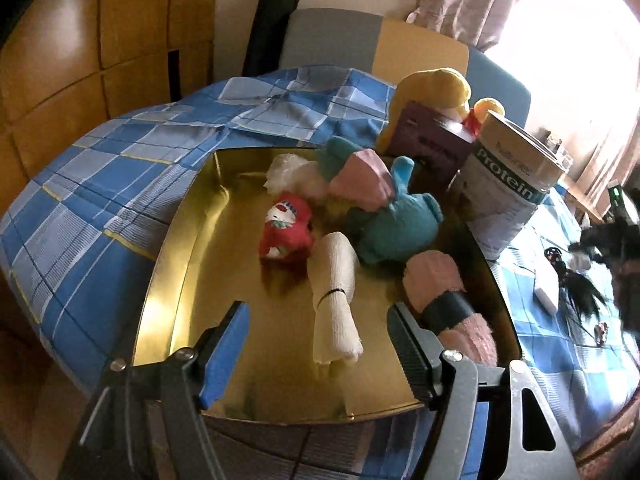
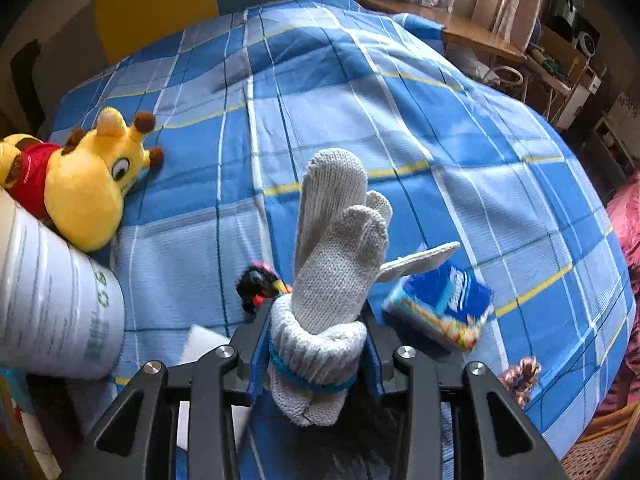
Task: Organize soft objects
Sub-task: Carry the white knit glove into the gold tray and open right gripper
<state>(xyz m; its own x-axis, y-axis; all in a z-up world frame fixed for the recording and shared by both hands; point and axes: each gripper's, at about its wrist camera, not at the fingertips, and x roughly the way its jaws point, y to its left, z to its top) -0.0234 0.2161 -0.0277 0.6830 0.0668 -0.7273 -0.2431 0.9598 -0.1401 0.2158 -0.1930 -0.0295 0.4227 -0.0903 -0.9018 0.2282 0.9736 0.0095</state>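
My left gripper is open and empty over the near end of a gold tin tray. In the tray lie a cream rolled cloth, a red plush, a teal and pink plush, a white fluffy item and a pink banded roll. My right gripper is shut on a grey knit glove at its cuff, held above the blue checked bedspread. A yellow giraffe plush lies at the left.
A white protein canister and a purple box stand by the tray's far right edge. A blue tissue pack, a small black toy and a white flat item lie on the bed near the right gripper.
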